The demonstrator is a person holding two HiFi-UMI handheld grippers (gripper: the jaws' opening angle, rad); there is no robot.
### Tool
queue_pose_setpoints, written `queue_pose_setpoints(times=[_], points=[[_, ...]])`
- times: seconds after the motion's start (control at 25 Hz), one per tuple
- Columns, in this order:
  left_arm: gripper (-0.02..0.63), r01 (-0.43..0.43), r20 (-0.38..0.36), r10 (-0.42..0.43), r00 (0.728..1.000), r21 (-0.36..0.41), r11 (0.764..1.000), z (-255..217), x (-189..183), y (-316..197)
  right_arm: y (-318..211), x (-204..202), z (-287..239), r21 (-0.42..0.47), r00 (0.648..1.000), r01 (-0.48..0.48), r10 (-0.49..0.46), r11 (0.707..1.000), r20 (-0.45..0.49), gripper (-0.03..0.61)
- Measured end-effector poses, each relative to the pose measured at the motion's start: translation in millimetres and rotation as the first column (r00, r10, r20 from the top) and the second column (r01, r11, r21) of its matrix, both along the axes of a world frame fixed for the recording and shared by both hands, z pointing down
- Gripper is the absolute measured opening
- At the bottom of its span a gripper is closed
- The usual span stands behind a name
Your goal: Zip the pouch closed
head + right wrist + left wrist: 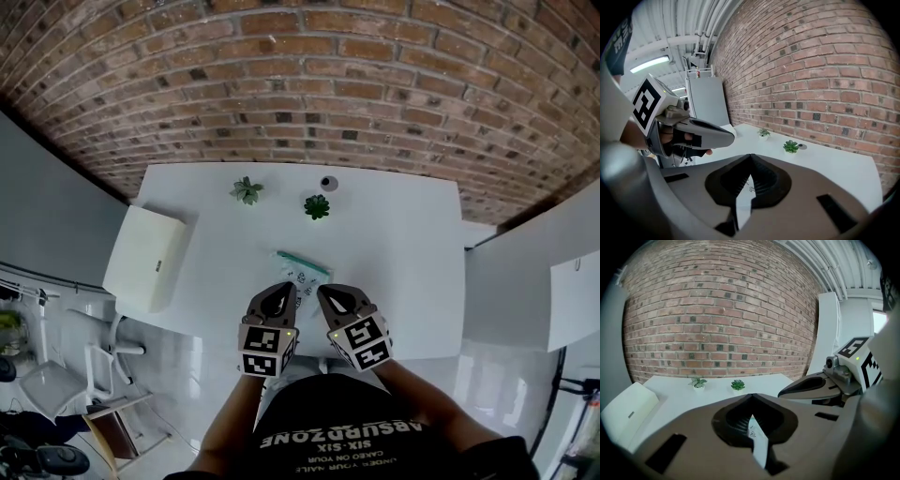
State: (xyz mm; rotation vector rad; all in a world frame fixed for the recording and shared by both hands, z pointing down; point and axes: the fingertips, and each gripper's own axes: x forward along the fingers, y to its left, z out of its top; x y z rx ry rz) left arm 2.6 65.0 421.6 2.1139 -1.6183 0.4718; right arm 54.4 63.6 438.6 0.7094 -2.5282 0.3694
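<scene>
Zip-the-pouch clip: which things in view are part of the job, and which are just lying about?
Part of the job:
- pouch, printed, with a teal zip edge
- left gripper, shut on the pouch
- right gripper, also shut on the pouch

Just lying about:
- pale potted plant
- dark green potted plant
- small round object near the wall
- white box at the left edge of the table

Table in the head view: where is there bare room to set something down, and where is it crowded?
Bare: the table's right half beyond the green plant and the small round object, and the left strip between the pale plant and the front edge. Crowded: front middle, where left gripper and right gripper grip the pouch.
</scene>
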Motion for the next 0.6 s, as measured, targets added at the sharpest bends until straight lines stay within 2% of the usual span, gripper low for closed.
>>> queue_pose_setpoints(times=[0.6], points=[[0.006,0.008,-0.001,-0.008,1.000,-0.016,1.000,1.3,5.9,12.3,9.6,8.9,3.2,-0.014,1.000,0.015,-0.015,1.000,0.000,-0.003]])
